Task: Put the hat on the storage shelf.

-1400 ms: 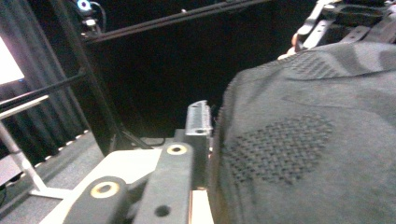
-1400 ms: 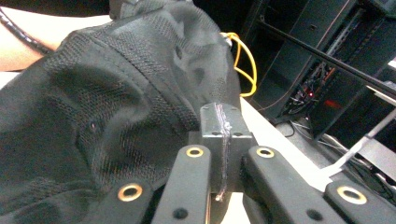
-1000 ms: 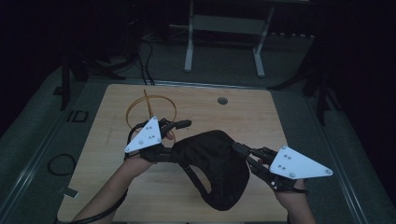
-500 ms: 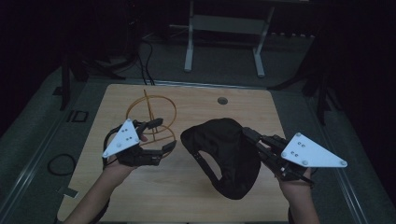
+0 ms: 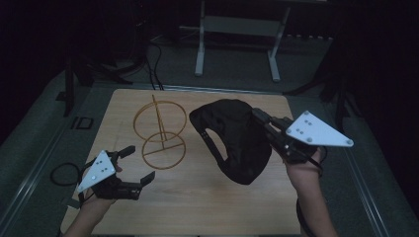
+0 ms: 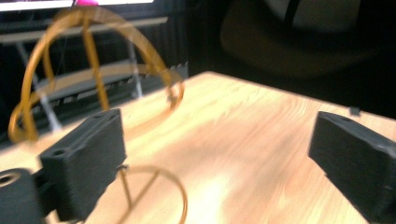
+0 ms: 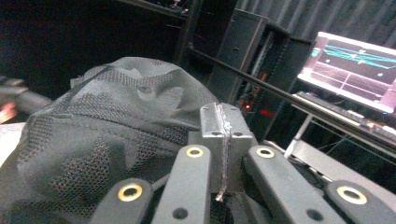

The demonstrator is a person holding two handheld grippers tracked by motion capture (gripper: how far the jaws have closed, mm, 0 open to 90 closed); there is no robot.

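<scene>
Black cap (image 5: 232, 138): hangs off the table, carried by the right gripper (image 5: 264, 123) alone, above the right half of the wooden table (image 5: 197, 197), just right of the wire stand (image 5: 160, 131).

Near side: left gripper (image 5: 133, 165) is low at the front-left of the table, down and back from where it was a second ago, when it sat at the cap beside the stand. Its jaws have just been opening and now stand spread wide, nothing between them; the left gripper view shows bare wood between the pads (image 6: 84, 163) and the stand's rings (image 6: 93, 60) blurred ahead.

Middle: stand is upright on the table, two gold rings on a post, apart from both grippers.

Far side: right gripper is pressed shut on the cap's fabric (image 7: 116, 121); the right gripper view shows the mesh bunched at the closed jaw tips. Cap sits higher and further back than half a second ago.

Read: handover done, the left has let go, the right owns the cap. Likely next is setting the cap onto the stand; a one-point pinch means the cap droops, so alignment over the top ring is the risk.
</scene>
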